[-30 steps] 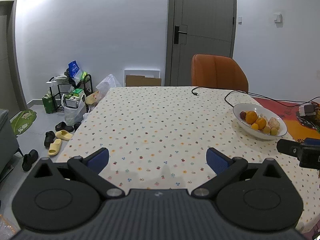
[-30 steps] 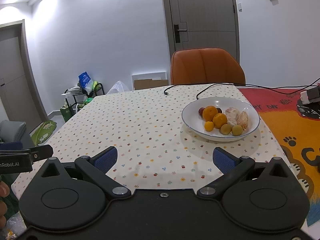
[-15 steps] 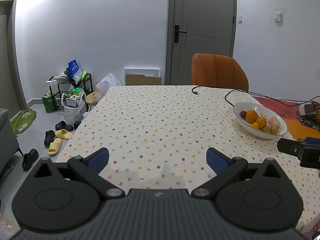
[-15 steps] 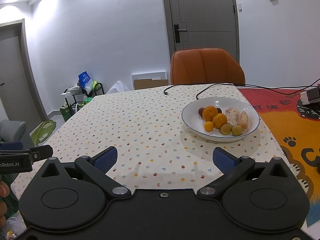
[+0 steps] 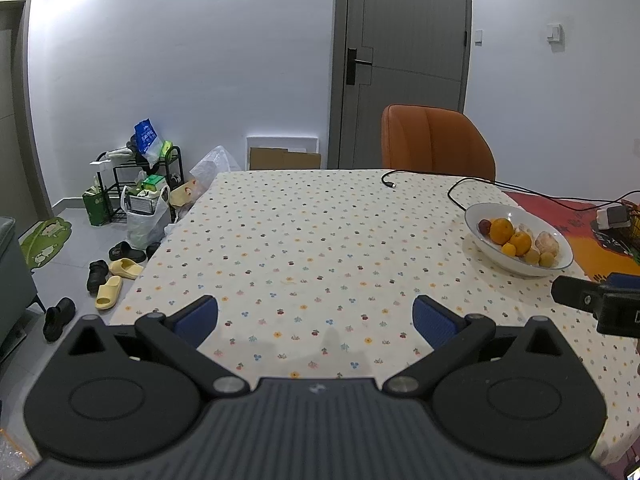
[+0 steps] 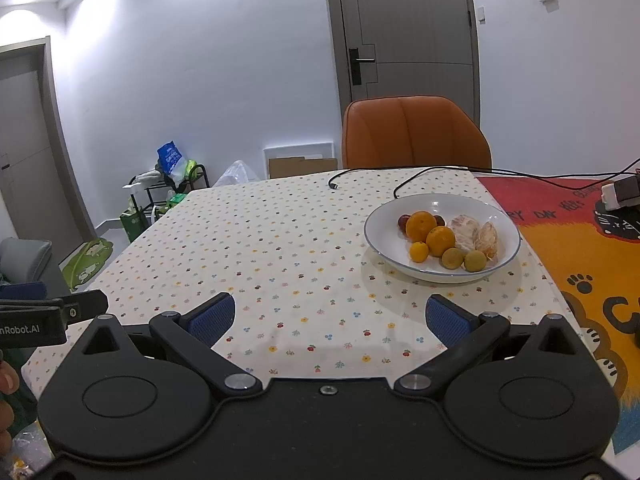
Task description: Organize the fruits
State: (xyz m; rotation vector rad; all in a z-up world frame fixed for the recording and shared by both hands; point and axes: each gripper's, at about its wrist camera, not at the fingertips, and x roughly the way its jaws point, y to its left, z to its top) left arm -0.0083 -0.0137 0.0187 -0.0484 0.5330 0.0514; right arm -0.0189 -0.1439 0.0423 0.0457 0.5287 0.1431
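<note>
A white bowl (image 6: 400,212) stands on the right side of the dotted tablecloth (image 6: 280,248). It holds oranges (image 6: 421,225), small green-yellow fruits (image 6: 475,261), dark red fruits (image 6: 403,221) and peeled citrus (image 6: 461,233). In the left wrist view the same bowl (image 5: 490,211) lies far right. My right gripper (image 6: 330,318) is open and holds nothing, hovering near the table's front edge, short of the bowl. My left gripper (image 5: 316,316) is open too, over bare cloth to the bowl's left.
An orange chair (image 6: 416,132) stands behind the table. A black cable (image 6: 404,188) runs across the far cloth. A red and orange mat (image 6: 568,240) lies to the right. Shoes (image 5: 112,276), bags and a rack (image 5: 132,188) clutter the floor at left.
Both views have shifted only slightly; the bowl sits a touch lower in the left wrist view. Both grippers stay open.
</note>
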